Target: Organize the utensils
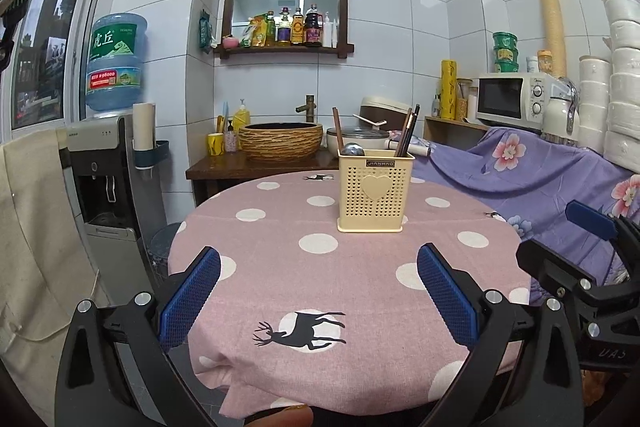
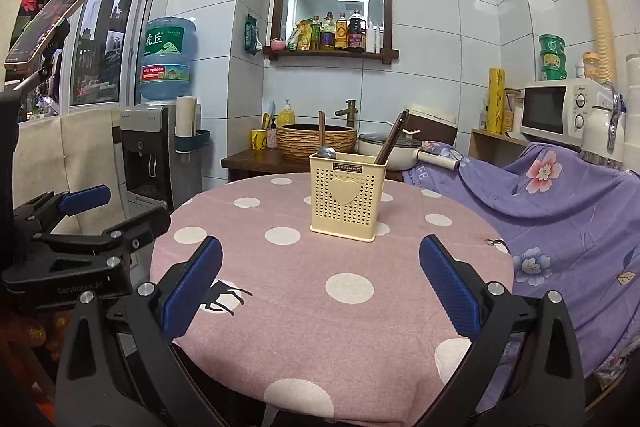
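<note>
**Both grippers wide open, utensil caddy sitting loaded on the table**

Left gripper [image 1: 318,301] was closest to the lens in its own view, blue pads spread far apart with nothing between them, hovering over the near edge of the table. Same deal for the right gripper [image 2: 320,293]: fingers splayed wide, empty, parked over the near side too. Each one showed up at the edge of the other's camera, so they sat pretty much side by side.

Biggest thing in front was the round table [image 1: 280,267] under a pink cloth with white dots and a black deer print [image 1: 300,331]. To the right sat a purple floral cover [image 2: 560,211] draped over something I couldn't make out.

On the far half of the table stood the cream perforated utensil holder [image 1: 376,191], upright, heart on the front. It was well apart from both grippers. Sticking out of it: dark chopsticks [image 1: 408,131] leaning right, one brown wooden handle [image 1: 338,129] on the left, and a rounded metal spoon end [image 1: 352,149] just peeking over the rim.

Behind the table were a woven basin [image 1: 280,141] on a wooden counter and a microwave [image 1: 512,99] off to the right.
</note>
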`<control>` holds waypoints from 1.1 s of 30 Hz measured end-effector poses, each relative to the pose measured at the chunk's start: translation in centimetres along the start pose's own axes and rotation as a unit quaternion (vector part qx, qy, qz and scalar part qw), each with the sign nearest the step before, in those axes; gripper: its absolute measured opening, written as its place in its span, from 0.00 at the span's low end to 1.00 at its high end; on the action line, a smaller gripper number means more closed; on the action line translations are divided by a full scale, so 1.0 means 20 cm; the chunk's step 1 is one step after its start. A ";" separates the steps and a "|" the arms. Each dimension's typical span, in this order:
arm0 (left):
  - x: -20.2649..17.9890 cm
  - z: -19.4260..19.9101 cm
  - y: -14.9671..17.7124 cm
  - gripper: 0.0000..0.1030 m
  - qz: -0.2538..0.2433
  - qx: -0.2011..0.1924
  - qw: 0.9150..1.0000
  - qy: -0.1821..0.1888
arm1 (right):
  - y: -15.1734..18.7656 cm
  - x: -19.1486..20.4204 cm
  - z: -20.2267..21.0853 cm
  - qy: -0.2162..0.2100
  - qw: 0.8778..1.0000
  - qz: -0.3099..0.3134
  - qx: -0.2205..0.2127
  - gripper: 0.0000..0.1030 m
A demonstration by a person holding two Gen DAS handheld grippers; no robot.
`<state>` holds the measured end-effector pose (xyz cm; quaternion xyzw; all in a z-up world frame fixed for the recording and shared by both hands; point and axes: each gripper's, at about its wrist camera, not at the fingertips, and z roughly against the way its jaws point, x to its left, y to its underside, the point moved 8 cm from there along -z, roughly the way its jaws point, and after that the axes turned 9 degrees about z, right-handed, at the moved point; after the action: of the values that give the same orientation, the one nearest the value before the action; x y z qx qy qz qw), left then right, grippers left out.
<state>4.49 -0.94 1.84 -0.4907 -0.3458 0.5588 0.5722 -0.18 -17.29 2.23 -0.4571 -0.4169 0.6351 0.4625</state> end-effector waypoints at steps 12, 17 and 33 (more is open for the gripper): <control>-0.01 -0.02 0.02 0.94 -0.004 0.008 1.000 -0.008 | 0.03 -0.07 0.00 0.009 1.000 -0.024 0.008 0.94; -0.01 -0.01 0.02 0.94 -0.002 0.006 1.000 -0.009 | 0.04 -0.10 -0.01 0.009 0.999 -0.033 0.011 0.94; -0.01 -0.01 0.02 0.94 -0.001 0.006 1.000 -0.009 | 0.04 -0.07 -0.02 0.006 1.000 -0.023 0.015 0.94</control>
<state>4.43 -1.19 1.44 -0.4821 -0.3478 0.5645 0.5727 0.35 -18.80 1.64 -0.4439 -0.4150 0.6278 0.4864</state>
